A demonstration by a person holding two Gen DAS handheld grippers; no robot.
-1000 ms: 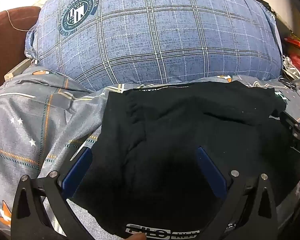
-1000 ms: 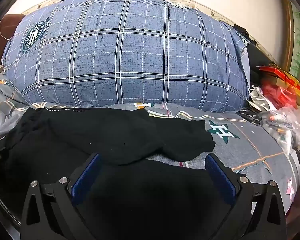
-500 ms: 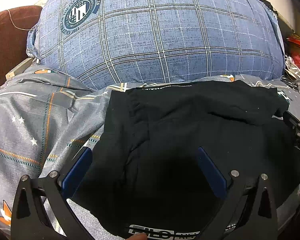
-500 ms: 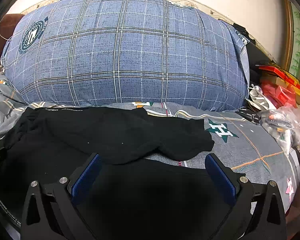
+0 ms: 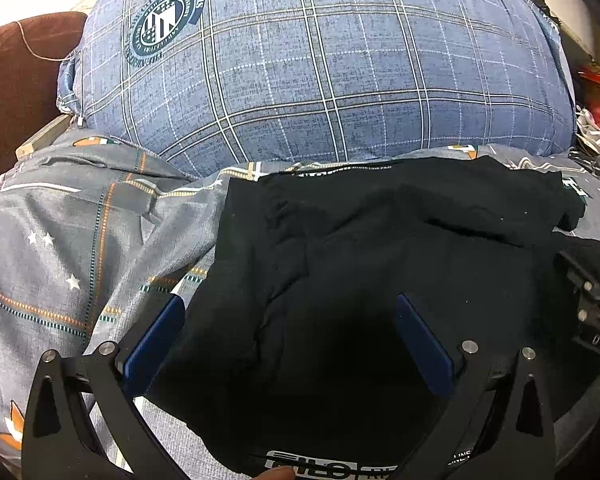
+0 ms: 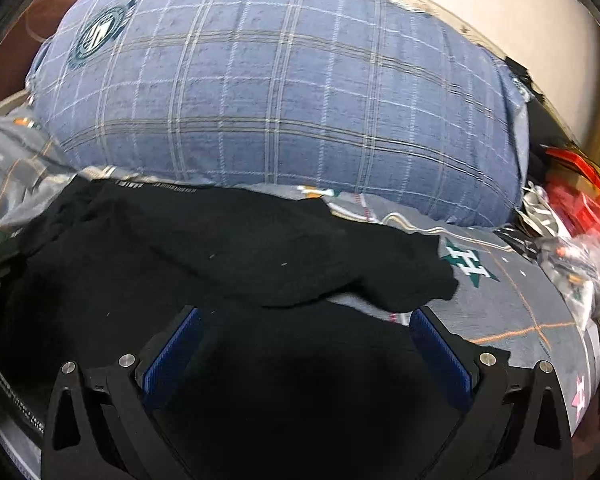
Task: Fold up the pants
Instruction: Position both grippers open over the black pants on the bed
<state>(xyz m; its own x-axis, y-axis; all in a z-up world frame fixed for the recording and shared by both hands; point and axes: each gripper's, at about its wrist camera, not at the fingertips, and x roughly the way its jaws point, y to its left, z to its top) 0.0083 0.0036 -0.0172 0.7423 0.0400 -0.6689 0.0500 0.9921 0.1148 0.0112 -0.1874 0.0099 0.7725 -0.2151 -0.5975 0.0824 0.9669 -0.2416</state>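
In the left wrist view, the black pants [image 5: 380,264] are being shown lying on the grey patterned bedsheet [image 5: 60,240], just in front of the big blue plaid pillow [image 5: 320,64], and the left gripper [image 5: 290,336] is being held above them with its jaws spread wide and nothing between the blue pads [image 5: 154,344]. The near waistband with white letters [image 5: 312,468] is being seen at the bottom edge, and several creases are being left in the cloth, so a fold made now is probably being spoiled by trapped wrinkles. In the right wrist view, which is a little blurred, the right gripper [image 6: 304,348] is also being kept released over the pants [image 6: 220,248], and one loose leg end [image 6: 416,280] is being seen spread toward the clutter of bags [image 6: 572,248] on the right. If only one layer is being pinched there, the leg is likely being dragged unevenly, and the thin fabric is being expected to slip from the pads [image 6: 440,356]
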